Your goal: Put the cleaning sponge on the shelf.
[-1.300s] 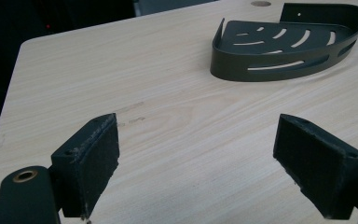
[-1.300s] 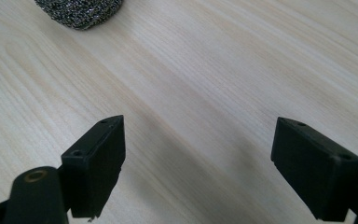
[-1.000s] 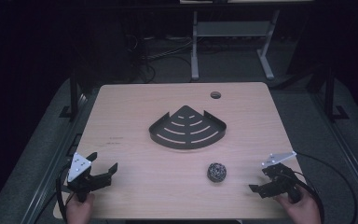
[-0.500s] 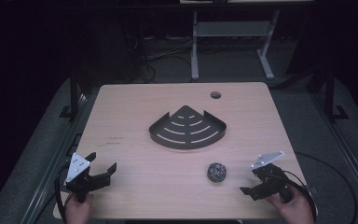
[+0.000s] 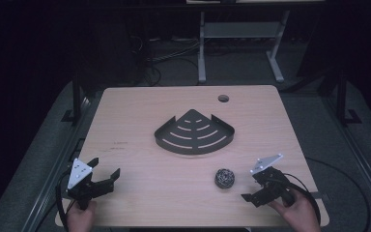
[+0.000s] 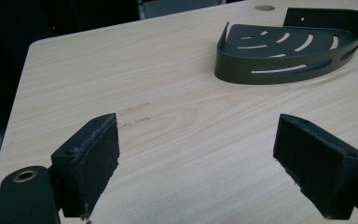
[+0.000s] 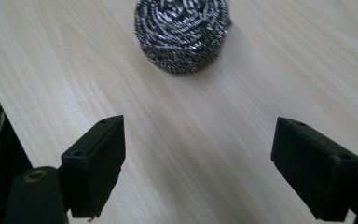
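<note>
A round steel-wool scourer (image 5: pixel 224 178) lies on the wooden table (image 5: pixel 135 121), front right of centre. My right gripper (image 5: pixel 249 186) hovers just to its right, open, jaws pointing toward it. In the right gripper view the scourer (image 7: pixel 182 32) sits a short way ahead of the right gripper (image 7: pixel 198 163), and nothing is between the pads. A black slotted corner basket (image 5: pixel 194 133) rests mid-table with nothing in it. My left gripper (image 5: pixel 105 166) stays near the front left corner, open. Its own view has the left gripper (image 6: pixel 196 154) over bare wood, with the basket (image 6: pixel 293 46) farther off.
A round cable hole (image 5: pixel 223 98) is cut into the table's far side, right of centre. A person's hands hold both grippers at the front edge. Desk legs (image 5: pixel 201 43) and cables stand on the dark floor beyond the table.
My right gripper has slid left along the front edge toward the scourer, jaws still wide. The left gripper, scourer and basket have not moved.
</note>
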`<move>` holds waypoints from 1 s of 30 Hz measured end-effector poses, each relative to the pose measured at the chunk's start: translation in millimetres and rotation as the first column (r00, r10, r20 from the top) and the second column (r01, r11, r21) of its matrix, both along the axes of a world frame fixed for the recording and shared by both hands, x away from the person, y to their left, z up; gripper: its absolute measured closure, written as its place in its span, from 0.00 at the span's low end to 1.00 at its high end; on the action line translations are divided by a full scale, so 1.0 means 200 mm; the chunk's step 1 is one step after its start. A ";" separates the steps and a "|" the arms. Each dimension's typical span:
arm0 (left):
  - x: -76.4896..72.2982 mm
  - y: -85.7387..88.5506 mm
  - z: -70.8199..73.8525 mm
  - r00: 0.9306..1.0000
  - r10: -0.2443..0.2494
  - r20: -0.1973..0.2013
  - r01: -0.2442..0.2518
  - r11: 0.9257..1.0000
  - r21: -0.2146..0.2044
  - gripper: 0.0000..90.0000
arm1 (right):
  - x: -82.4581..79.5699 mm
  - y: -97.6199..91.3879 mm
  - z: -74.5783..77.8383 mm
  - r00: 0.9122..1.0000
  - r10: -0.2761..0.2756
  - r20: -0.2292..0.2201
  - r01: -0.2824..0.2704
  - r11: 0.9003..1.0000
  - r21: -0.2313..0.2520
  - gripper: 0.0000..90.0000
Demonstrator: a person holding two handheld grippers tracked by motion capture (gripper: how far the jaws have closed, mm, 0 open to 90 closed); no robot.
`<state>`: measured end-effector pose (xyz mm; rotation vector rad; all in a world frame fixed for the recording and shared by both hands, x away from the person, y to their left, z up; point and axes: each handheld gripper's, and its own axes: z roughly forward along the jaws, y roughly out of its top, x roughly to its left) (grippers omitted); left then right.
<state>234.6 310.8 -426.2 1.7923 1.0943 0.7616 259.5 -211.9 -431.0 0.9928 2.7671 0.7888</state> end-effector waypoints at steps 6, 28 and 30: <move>0.00 0.01 0.00 1.000 0.003 0.000 -0.003 1.000 0.001 0.15 | 0.03 0.07 0.01 0.999 0.035 -0.003 -0.035 0.999 -0.009 0.19; -0.01 0.01 0.01 1.000 0.005 0.007 -0.005 1.000 0.003 0.15 | 0.14 0.23 0.02 0.995 0.095 -0.018 -0.095 0.995 -0.025 0.16; -0.01 0.01 0.01 1.000 0.005 0.008 -0.005 1.000 0.002 0.15 | 0.15 0.24 0.02 0.995 0.103 -0.018 -0.103 0.994 -0.026 0.16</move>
